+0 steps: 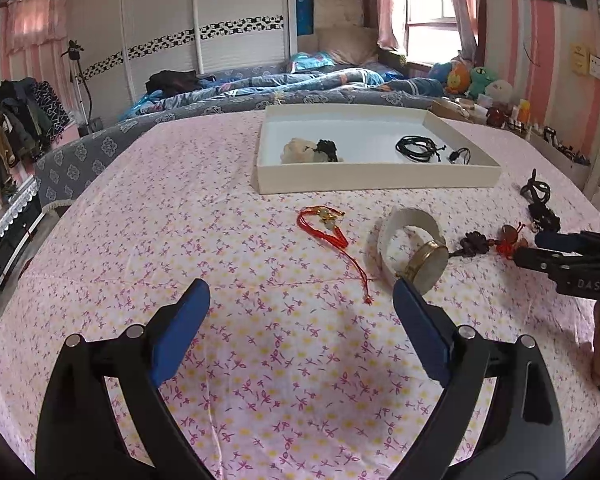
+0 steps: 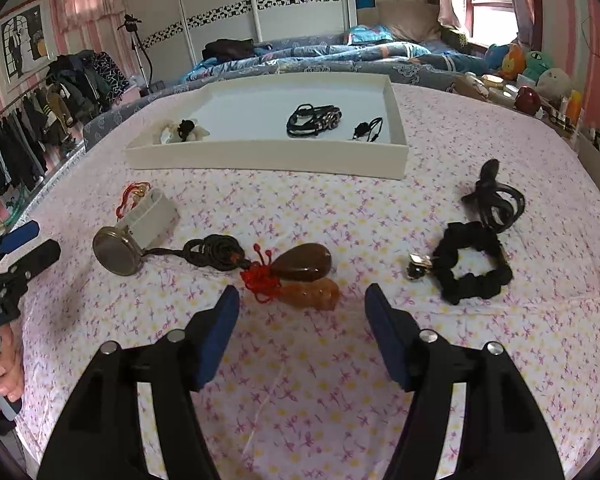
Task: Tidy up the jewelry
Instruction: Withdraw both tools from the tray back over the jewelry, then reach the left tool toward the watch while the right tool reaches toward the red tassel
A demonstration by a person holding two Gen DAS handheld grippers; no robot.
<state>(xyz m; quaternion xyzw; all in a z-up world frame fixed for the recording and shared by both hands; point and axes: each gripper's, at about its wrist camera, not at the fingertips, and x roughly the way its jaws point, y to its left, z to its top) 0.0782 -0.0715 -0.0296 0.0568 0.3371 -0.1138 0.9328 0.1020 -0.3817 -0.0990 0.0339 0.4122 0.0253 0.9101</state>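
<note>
My left gripper (image 1: 300,292) is open and empty above the pink floral cloth. A red cord bracelet (image 1: 324,224) lies just beyond it, and a white-strapped watch (image 1: 412,248) lies by its right fingertip. My right gripper (image 2: 302,296) is open too, hovering right before a pendant (image 2: 304,272) of brown and amber stones with a red knot and dark cord; its pads do not touch the pendant. A black scrunchie (image 2: 472,268) and a black coiled cord (image 2: 496,200) lie to the right. The white tray (image 2: 260,160) holds a black cord necklace (image 2: 314,120) and a pale fluffy piece (image 2: 180,130).
The table (image 1: 180,240) stands against a bed with blue quilts (image 1: 280,88). Small bottles and plush toys (image 2: 540,76) line the far right edge. A clothes rack (image 2: 40,120) stands at the left. A hand (image 2: 4,364) holds the left gripper's handle.
</note>
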